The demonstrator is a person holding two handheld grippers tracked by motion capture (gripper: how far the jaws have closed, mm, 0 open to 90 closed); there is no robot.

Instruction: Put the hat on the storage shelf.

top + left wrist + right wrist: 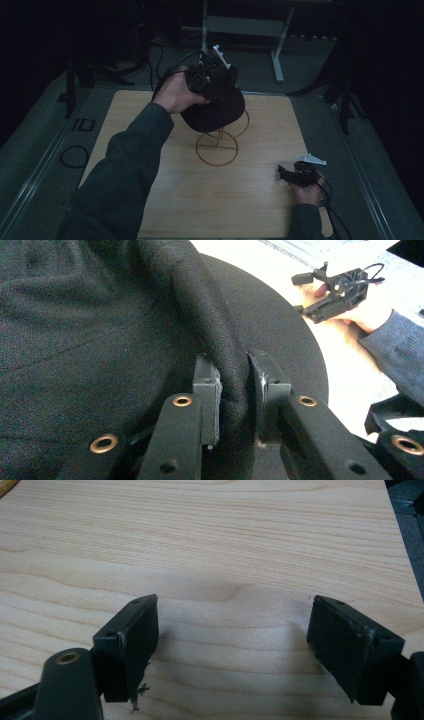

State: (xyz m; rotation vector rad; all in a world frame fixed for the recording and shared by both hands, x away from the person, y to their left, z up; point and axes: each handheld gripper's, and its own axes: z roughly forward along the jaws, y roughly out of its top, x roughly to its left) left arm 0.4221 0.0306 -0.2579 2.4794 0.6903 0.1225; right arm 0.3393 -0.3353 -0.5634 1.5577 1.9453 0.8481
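dim room, pale wooden table [250, 200]. left gripper [234, 390] pinches a fold of a black hat [215, 112] held above a wire stand [217, 148] mid-table. right gripper [292, 175] rests near the right edge, jaws spread wide.

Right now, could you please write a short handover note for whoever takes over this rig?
Left gripper: shut on a fold of the black hat, jaws pinching the fabric, held raised over the wire stand.
Right gripper: open, holding nothing, low over the wooden table at its near right.
Stand: upright mid-table, its ring base on the wood.
Done: hat gripped and brought to the stand; I cannot tell whether it already rests on the stand's top.
Left: probably settle the hat on the stand, open the left jaws, and withdraw.
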